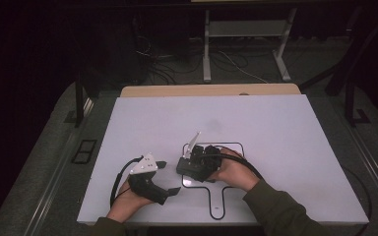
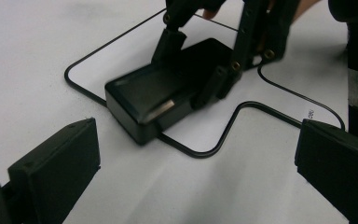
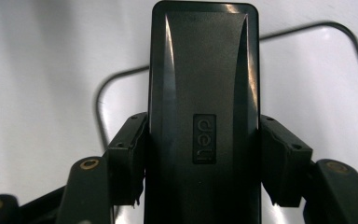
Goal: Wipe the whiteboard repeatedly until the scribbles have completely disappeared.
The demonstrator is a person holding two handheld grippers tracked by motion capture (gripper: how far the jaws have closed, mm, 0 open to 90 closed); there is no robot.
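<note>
Black case: a flat black plastic box (image 3: 204, 112) with rounded corners and an embossed "deli" mark on its lid, lying on the white bench (image 1: 275, 128) at about 6 o'clock of the bench's middle, partly over a printed black outline (image 1: 236, 145).
Right claw: the right claw (image 1: 189, 167) pinches the black box across its width; in the right gripper view the two pads press its long sides at 9 and 3 o'clock, near the end closest to the camera.
Right hand: the right hand (image 1: 231, 169) comes in from 5 o'clock, forearm in a dark green sleeve (image 1: 275, 211), wrist low to the bench, the claw pointing toward 9 o'clock, roughly level.
Left claw: the left claw (image 1: 170, 178) stands spread with nothing between the jaws; in the left gripper view its jaws sit far apart at 8 and 4 o'clock, with bare bench between them.
Left hand: the left hand (image 1: 125, 201) enters from 6 o'clock, wrapped under the gripper body, the grey three-cornered plate (image 1: 145, 164) on top, the claw aimed toward 3 o'clock at the box, near it but not touching.
Box contact: in the left gripper view the box rests low on the bench, its near corner over the outline's line; whether it lies fully flat I cannot tell.
Cable: a black cable (image 1: 118, 179) loops at 9 o'clock of the left hand.
</note>
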